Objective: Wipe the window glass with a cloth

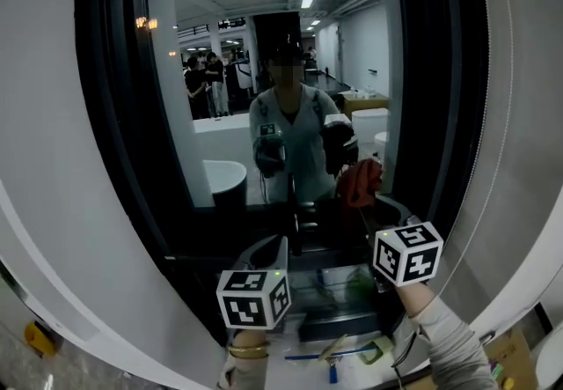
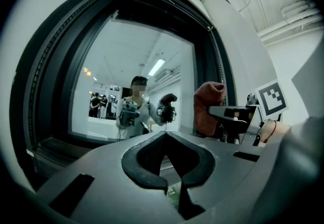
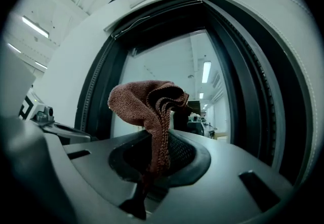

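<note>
between right jaws, brown cloth (image 3: 154, 112)

Hand-held gripper (image 2: 165, 135), jaws together, facing window glass (image 2: 126, 61); cloth (image 2: 207, 105) rightward.

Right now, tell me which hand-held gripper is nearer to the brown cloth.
Right. The right hand-held gripper is shut on the brown cloth; the left hand-held gripper, shut and empty, sits to the cloth's left without touching it.
</note>
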Tool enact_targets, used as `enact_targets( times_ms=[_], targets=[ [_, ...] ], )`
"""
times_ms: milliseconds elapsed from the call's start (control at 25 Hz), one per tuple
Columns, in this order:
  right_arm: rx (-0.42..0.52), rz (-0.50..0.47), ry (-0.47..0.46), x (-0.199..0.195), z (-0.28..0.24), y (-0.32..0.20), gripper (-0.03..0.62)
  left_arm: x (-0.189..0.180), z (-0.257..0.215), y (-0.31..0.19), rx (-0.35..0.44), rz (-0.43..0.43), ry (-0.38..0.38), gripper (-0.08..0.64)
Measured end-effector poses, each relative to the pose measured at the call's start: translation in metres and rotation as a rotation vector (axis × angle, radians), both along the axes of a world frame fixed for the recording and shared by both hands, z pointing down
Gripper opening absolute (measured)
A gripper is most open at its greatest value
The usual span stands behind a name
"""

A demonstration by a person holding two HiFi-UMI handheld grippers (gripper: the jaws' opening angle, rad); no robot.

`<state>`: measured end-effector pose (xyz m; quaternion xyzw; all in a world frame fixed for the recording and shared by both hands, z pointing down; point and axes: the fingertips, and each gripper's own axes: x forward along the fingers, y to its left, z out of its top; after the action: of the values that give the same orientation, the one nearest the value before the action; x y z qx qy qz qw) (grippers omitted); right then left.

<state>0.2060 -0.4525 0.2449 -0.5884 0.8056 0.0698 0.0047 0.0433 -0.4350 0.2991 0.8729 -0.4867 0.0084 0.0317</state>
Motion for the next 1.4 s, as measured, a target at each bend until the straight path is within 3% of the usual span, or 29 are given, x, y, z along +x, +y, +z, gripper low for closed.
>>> enact_targets(
  times_ms=[280,640,920,1400],
  targets=[
    [0.009,-0.091,0.001,-0.052,0.027,0.035,0.061,-0.03,0.022,0.017,-0.031,-0.022,0.009,0.005],
    [-0.065,-0.12,-0.084,-0.074,0.081,0.062,0.061,-0.064,0.057,0.034,-0.055,-0.052,0.037,0.005],
    [-0.105,-0.153,-0.113,-0.087,0.111,0.087,0.061,-0.065,0.082,0.048,-0.079,-0.049,0.048,0.005],
    [-0.13,-0.104,-0.101,-0.078,0.127,0.107,0.06,-0.045,0.087,0.056,-0.086,0.008,0.038,0.005]
  ],
)
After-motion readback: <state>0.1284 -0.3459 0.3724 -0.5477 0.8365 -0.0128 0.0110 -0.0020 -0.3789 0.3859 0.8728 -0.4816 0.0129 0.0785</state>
